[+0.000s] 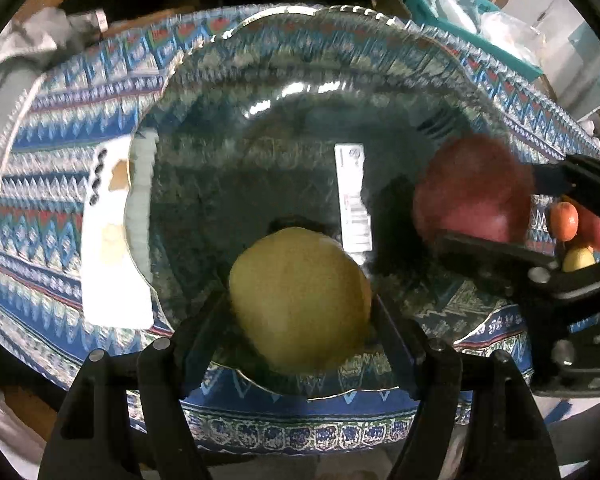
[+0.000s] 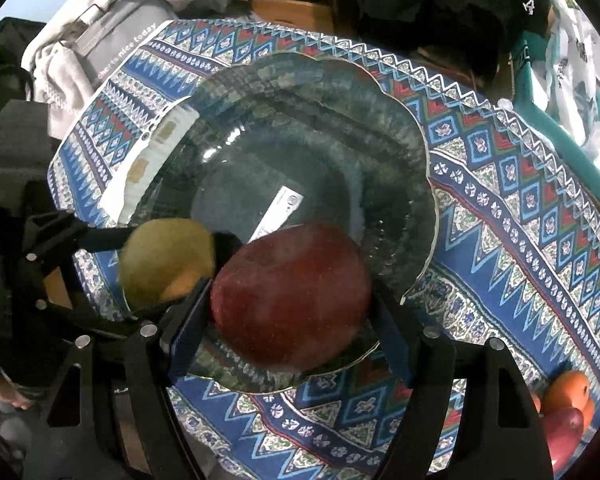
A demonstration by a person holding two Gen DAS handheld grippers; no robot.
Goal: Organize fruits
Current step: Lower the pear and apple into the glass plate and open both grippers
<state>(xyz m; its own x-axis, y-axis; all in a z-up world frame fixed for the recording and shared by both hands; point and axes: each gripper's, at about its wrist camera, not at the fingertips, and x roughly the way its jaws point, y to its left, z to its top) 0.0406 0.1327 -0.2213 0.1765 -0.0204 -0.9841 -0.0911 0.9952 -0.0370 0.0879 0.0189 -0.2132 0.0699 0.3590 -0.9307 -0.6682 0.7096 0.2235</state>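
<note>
Placement step — both fruits are over the glass bowl [image 2: 412, 132] on the patterned counter [image 2: 500, 216]. Left gripper [image 1: 300, 308] jaws clenched on the yellow-green apple [image 1: 300, 300], near the bowl's near rim. Right gripper [image 2: 292, 300] jaws clenched on the red apple [image 2: 292, 296], beside it over the bowl floor. Next, as I read it: lower each to the bowl bottom, release one at a time so they don't knock together. More fruit [image 2: 568, 404] waits right of the bowl.

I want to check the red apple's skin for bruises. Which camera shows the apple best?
The right wrist view: the red apple fills the middle, sharp, held between the right gripper fingers over the glass bowl. The left wrist view shows it off to the side, blurred and partly hidden by that gripper.
</note>
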